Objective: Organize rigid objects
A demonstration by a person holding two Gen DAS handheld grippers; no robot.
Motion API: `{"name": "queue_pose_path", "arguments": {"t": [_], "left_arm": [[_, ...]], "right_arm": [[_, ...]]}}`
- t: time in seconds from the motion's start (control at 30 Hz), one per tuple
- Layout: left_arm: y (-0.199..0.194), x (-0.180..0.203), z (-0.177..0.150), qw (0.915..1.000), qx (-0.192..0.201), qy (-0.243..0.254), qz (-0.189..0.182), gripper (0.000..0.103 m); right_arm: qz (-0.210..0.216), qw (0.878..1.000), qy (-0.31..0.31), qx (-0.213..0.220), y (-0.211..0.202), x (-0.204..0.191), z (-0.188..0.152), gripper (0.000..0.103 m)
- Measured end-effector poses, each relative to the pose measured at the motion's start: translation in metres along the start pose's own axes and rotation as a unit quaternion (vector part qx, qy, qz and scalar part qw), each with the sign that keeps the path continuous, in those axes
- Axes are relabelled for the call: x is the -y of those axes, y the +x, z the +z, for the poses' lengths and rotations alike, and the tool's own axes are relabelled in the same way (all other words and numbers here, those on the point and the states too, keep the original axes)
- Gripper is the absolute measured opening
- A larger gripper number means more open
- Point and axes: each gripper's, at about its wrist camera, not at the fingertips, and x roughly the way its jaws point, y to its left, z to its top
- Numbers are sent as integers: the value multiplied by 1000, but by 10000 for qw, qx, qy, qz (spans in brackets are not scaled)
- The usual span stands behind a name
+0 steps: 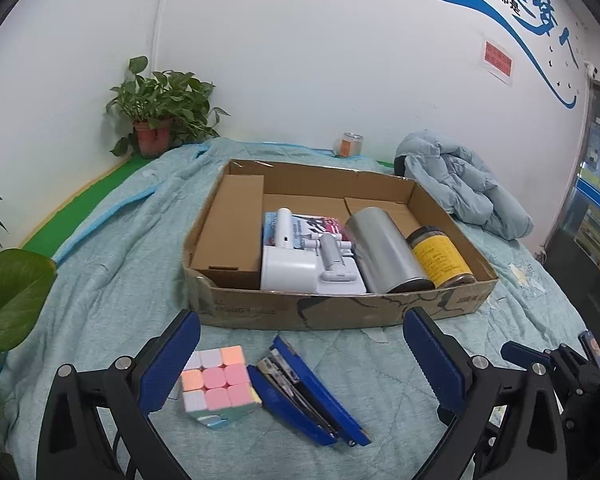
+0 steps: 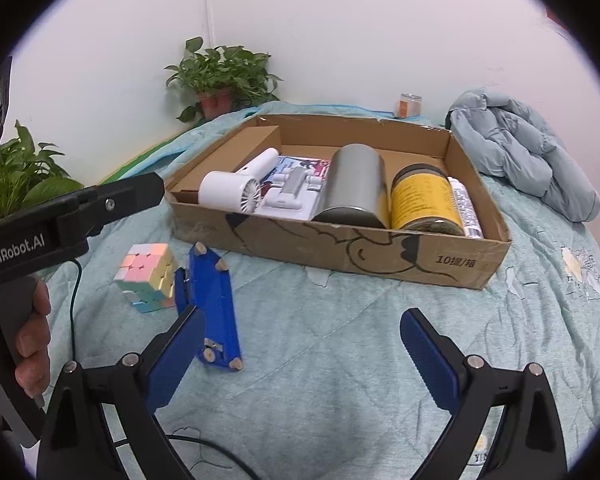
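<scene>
A pale green quilt (image 1: 112, 280) covers the bed. The left gripper (image 1: 300, 356) stands wide open and empty, the pastel cube (image 1: 216, 384) and blue stapler (image 1: 308, 392) between its fingers (image 1: 168, 364). The right gripper (image 2: 302, 356), also wide and empty, has the stapler beside its left finger, the cardboard box (image 2: 380, 256) beyond.

Even, soft indoor light fills both fisheye views with only faint shadows, a dull sheen lies on the silver metal cylinder (image 2: 354, 184), straight lines bow outward, and black vignetting with slight blur rings the edges.
</scene>
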Motion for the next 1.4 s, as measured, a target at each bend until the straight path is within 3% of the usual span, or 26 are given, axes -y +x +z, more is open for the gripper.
{"name": "queue_pose_path", "arguments": {"t": [0.13, 0.27, 0.4, 0.53, 0.63, 0.7, 0.77, 0.9, 1.0, 1.1, 1.2, 1.23, 1.3, 1.33, 1.4], "left_arm": [[-10, -12, -1, 9998, -1, 40, 175, 102], [-13, -31, -15, 9993, -209, -63, 303, 102], [-10, -52, -36, 9974, -445, -351, 453, 102], [-9, -67, -53, 9951, -572, -525, 606, 102], [-7, -73, -60, 9943, -610, -532, 691, 102], [-6, -73, -63, 9942, -611, -541, 697, 102], [-5, -73, -62, 9946, -614, -525, 659, 102], [3, -70, -56, 9952, -677, -489, 517, 102], [10, -66, -54, 9949, -800, -552, 280, 102], [18, -59, -54, 9917, -1032, -717, -256, 102], [27, -44, -57, 9840, -1270, -864, -904, 102], [32, -38, -58, 9792, -1379, -922, -1170, 102], [42, -28, -59, 9660, -1589, -1105, -1715, 102], [48, -24, -60, 9564, -1706, -1230, -2028, 102], [62, -13, -60, 9404, -1929, -1387, -2431, 102]], "right_arm": [[221, 9995, -197, 122, 0, -10, -5, 98], [715, 9959, -558, -29, 12, -28, -12, 98], [616, 9937, -926, -123, 31, -47, -16, 98], [818, 9905, -1050, -344, 55, -60, -16, 96], [989, 9875, -1084, -573, 74, -66, -15, 83], [1013, 9864, -1028, -783, 86, -68, -16, 66], [1103, 9837, -903, -1095, 102, -68, -19, 57], [1258, 9830, -647, -1167, 105, -65, -25, 52], [1677, 9776, 153, -1259, 100, -44, -29, 51], [2244, 9553, 1284, -1433, 95, -11, -38, 51], [2882, 9108, 2515, -1553, 89, 26, -59, 52], [3093, 8908, 2946, -1549, 86, 40, -69, 52], [3120, 8745, 3430, -1423, 77, 64, -79, 50], [2928, 8804, 3493, -1309, 69, 76, -80, 50], [2413, 9079, 3272, -1017, 51, 91, -74, 61]]}}
